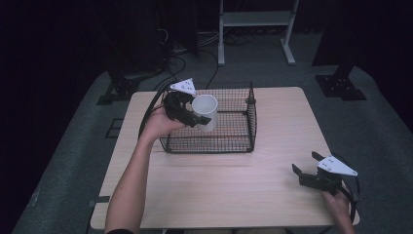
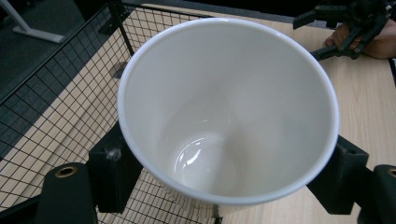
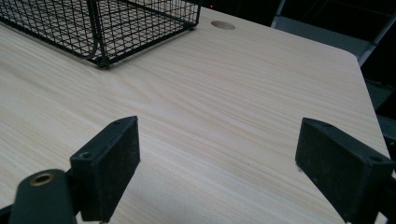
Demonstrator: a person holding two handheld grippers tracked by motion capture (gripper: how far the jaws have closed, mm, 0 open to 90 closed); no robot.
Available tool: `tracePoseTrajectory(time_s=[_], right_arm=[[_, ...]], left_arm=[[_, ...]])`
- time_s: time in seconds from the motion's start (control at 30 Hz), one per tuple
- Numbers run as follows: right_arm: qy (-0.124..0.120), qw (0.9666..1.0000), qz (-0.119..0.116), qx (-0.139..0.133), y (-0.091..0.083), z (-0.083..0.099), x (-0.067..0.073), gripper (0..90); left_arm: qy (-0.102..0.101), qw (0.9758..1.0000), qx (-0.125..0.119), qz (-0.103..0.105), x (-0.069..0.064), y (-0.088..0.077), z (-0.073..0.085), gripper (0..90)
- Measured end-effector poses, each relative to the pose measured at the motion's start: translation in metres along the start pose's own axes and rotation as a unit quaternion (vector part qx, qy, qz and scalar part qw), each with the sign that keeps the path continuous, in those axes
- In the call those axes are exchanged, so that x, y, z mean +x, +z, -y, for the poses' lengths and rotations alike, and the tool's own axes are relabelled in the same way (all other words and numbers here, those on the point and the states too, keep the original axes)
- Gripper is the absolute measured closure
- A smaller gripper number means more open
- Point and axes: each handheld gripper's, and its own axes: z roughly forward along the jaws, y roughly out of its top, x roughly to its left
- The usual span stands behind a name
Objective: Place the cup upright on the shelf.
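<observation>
A white cup [image 1: 206,111] hangs over the left part of the black wire basket [image 1: 238,141], tilted, its mouth facing up and toward the camera. My left gripper [image 1: 187,113] is shut on it from the left. In the left gripper view the cup [image 2: 224,107] is empty inside, with a black jaw on each side of its wall. My right gripper [image 1: 308,165] rests near the table's front right corner, open, nothing between its pads [image 3: 112,163]. The right gripper [image 2: 327,32] also shows far off in the left gripper view.
The wooden table [image 1: 272,190] carries the wire basket [image 3: 107,28] at its back middle. A round hole [image 3: 223,24] sits in the tabletop near its far edge. Stand legs and cables lie on the dark floor behind the table.
</observation>
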Motion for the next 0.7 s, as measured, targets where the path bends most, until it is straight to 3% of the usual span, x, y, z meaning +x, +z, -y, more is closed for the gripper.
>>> tracePoseTrajectory(time_s=[0.7], right_arm=[[0.003,1.0000,-0.001,0.000,0.000,0.000,0.000,13.1]], left_arm=[[-0.008,0.9998,0.017,0.005,0.021,0.022,-0.008,21.9]])
